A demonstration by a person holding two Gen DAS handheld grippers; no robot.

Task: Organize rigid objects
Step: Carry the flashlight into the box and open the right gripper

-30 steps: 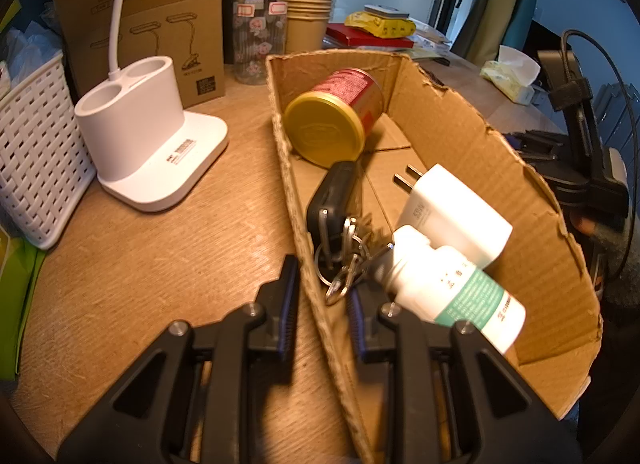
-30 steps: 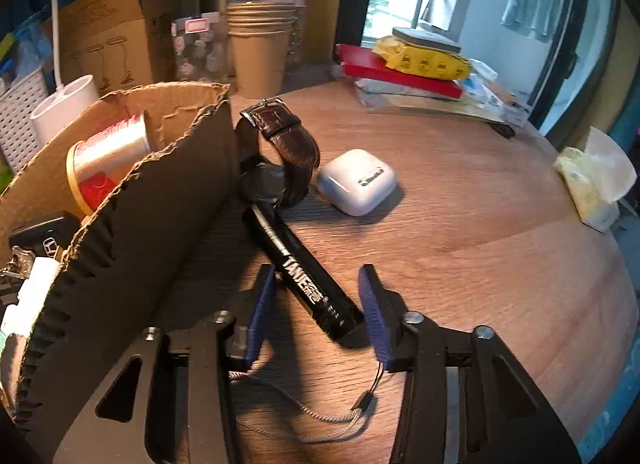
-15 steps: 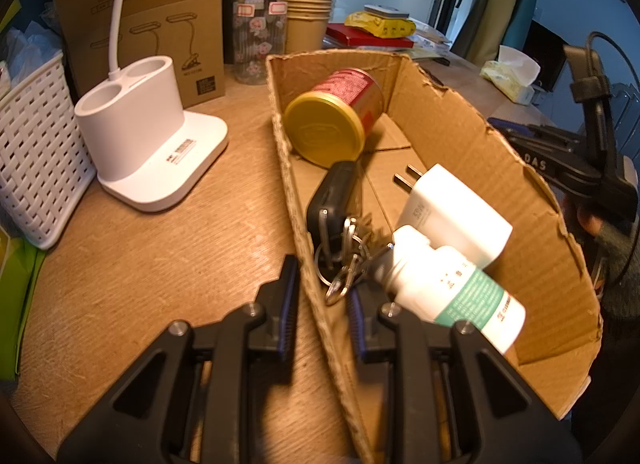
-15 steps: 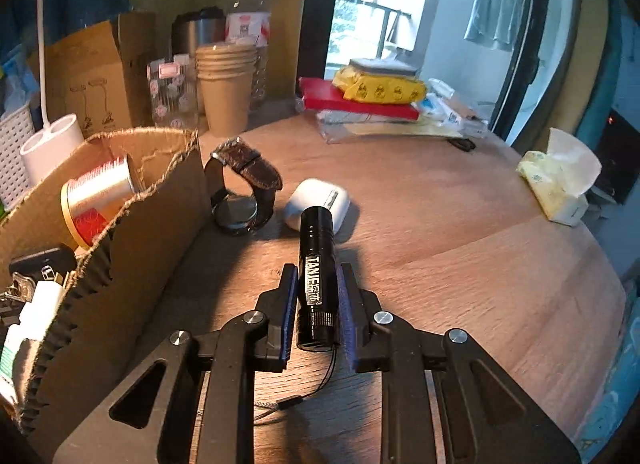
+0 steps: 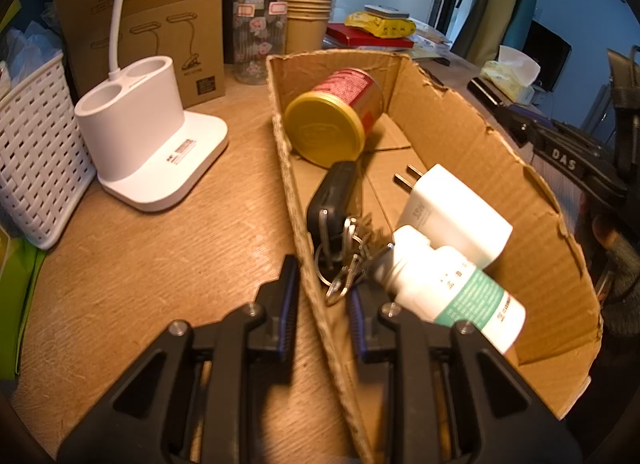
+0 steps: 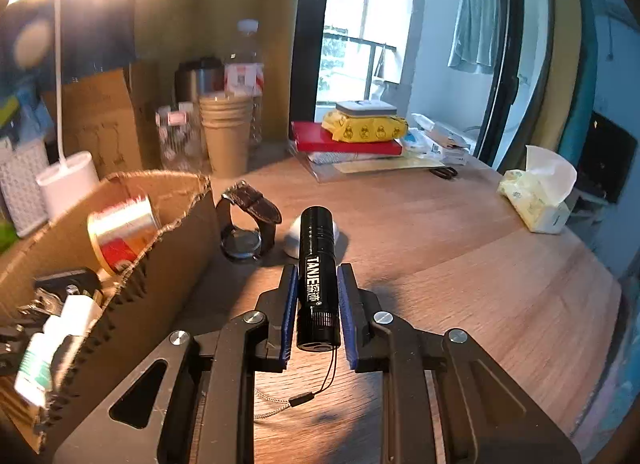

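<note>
The black flashlight [image 6: 318, 276] is clamped between the pads of the right hand-held gripper [image 6: 318, 284], lifted above the worktop [image 6: 460, 264] beside the cardboard box [image 6: 168, 260]. The left hand-held gripper [image 5: 322, 296] pinches the box's near-left wall.

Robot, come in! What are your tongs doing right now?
Right tongs shut on flashlight. Left tongs clamp cardboard box wall. Nothing in the way.
</note>
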